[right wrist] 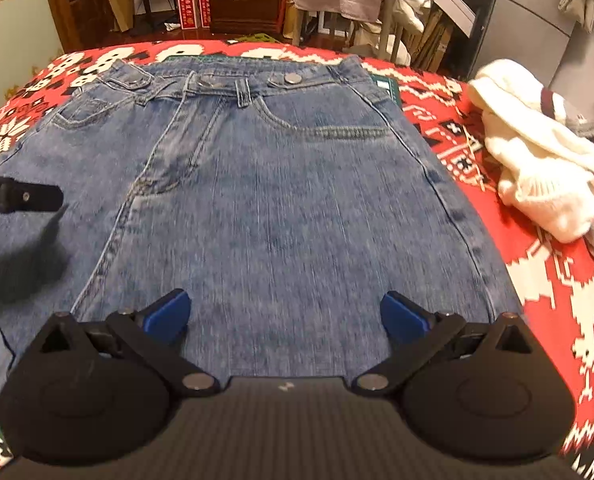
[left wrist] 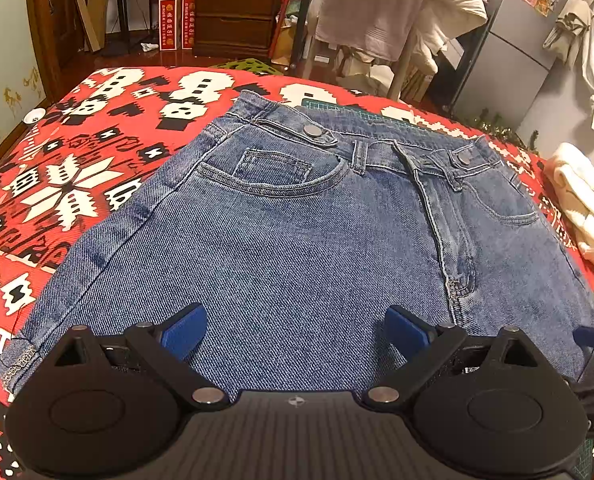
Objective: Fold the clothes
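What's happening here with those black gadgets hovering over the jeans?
A person is folding laundry with a handheld gripping tool in each hand. A pair of blue denim jeans lies flat, front side up, on a red patterned blanket, waistband at the far end. The left tool and right tool both hover over the legs with jaws open, holding nothing. No fold has been made yet. A crumpled white knit sweater waits on the blanket to the right.

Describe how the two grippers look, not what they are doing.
Both look alike. The left gripper and right gripper each have a ribbed dark grey body, two round black housings, black linkage arms with silver pivot pins, and blue finger pads. A small white mark sits at the body's centre. No sleeves or hands show.
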The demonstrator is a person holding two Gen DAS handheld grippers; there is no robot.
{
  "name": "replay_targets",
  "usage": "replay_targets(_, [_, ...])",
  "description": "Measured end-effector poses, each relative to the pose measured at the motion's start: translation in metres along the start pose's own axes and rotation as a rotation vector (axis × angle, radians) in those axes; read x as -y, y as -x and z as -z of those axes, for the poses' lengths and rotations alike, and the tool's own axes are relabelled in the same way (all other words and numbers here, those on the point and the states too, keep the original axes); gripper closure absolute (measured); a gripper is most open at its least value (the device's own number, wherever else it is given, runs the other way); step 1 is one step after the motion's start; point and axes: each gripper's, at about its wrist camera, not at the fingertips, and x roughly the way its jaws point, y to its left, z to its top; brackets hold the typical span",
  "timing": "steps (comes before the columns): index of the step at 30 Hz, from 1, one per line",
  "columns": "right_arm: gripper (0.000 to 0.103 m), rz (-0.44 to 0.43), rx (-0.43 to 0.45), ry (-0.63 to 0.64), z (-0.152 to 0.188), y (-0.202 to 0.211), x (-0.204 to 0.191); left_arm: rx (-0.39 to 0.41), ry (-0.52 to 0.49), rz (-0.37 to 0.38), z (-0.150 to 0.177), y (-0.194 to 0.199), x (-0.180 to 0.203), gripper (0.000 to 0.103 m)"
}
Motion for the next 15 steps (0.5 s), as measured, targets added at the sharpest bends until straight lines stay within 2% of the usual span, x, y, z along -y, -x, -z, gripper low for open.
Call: replay_targets(15, [0.0, -0.005, -0.086, 0.014, 0.014, 0.017, 0.003, -0.005, 0.043, 0.028, -0.003, 0.002, -0.006, 0.006])
